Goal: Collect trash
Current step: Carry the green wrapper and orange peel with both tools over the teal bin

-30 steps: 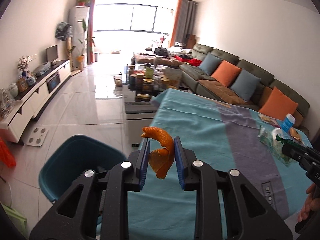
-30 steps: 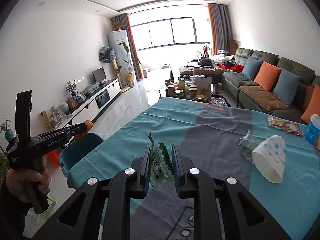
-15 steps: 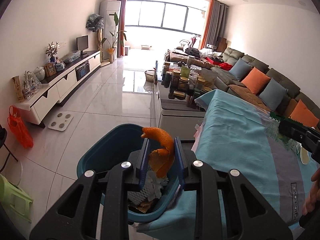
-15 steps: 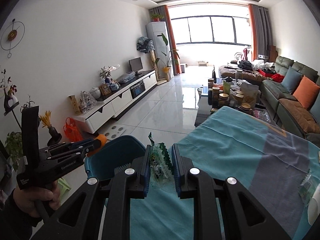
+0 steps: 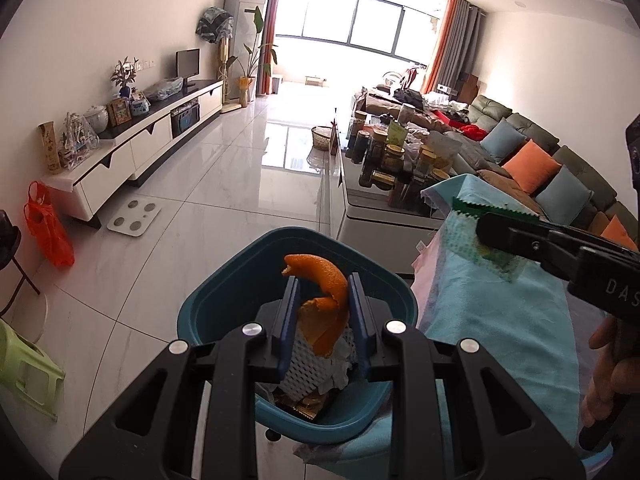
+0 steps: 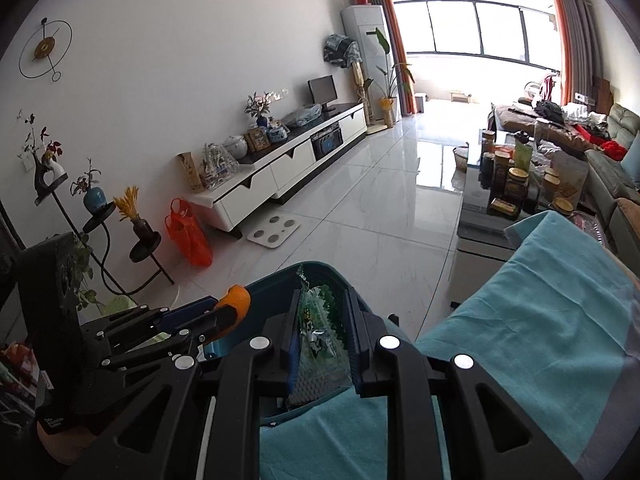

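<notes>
I hold curled orange peel [image 5: 325,304] in left hand-held gripper [image 5: 324,312] over teal plastic bin [image 5: 224,300] | right hand-held gripper [image 6: 322,328] grips clear green-edged wrapper [image 6: 318,320]

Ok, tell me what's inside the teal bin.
In the teal bin: white foam netting, crumpled paper, a gold wrapper. The left gripper and orange peel hide the rest.

On the black body of your right tool [image 5: 520,236], seen from the left wrist camera at about 3 o'clock, you can read the pale letters "DAS"; the rest of the word runs out of view. On the handle of your left tool [image 6: 224,312], seen from the right wrist camera at about 8 o'clock, there is a small pale label in several lines, too small to read. You can read nothing else in either view.
</notes>
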